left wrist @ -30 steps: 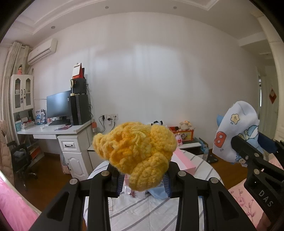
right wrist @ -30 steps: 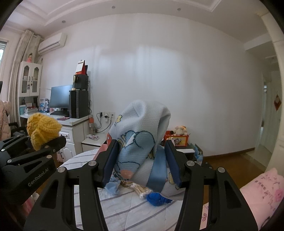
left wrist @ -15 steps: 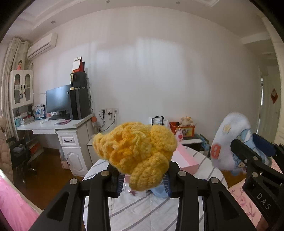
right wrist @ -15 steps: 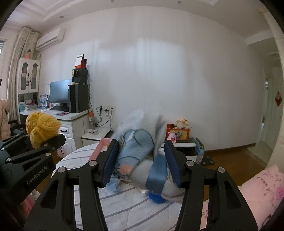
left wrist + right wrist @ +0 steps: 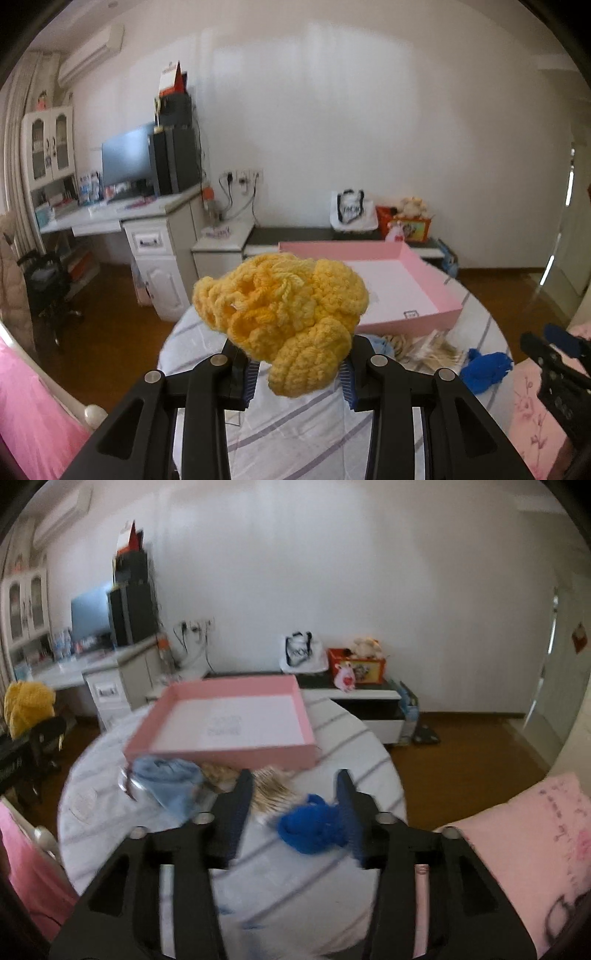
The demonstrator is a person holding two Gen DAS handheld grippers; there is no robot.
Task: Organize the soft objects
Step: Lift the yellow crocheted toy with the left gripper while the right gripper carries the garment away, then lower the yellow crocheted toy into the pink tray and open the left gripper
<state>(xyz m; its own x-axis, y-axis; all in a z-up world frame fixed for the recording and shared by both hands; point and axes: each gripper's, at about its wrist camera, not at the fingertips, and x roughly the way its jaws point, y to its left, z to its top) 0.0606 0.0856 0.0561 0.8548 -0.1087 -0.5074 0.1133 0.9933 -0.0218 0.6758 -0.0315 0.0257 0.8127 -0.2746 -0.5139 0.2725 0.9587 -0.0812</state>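
A mustard-yellow chunky crocheted piece (image 5: 284,317); a pale pink shallow cardboard box (image 5: 225,722) with white floor; a royal-blue knitted bundle (image 5: 314,829); a white table (image 5: 306,878) cloth with grey stripes.

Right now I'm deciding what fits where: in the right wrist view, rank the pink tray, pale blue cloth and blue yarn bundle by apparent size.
1. Pink rectangular tray, clearly largest.
2. Pale blue cloth and blue yarn bundle look alike; the bundle lies nearer the camera, so their order is unsure.

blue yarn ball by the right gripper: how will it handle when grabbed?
The blue yarn ball looks knitted and lumpy, so probably soft and squashy. Likely light. Its irregular slumped shape suggests it won't roll; the right gripper may snag loose loops.
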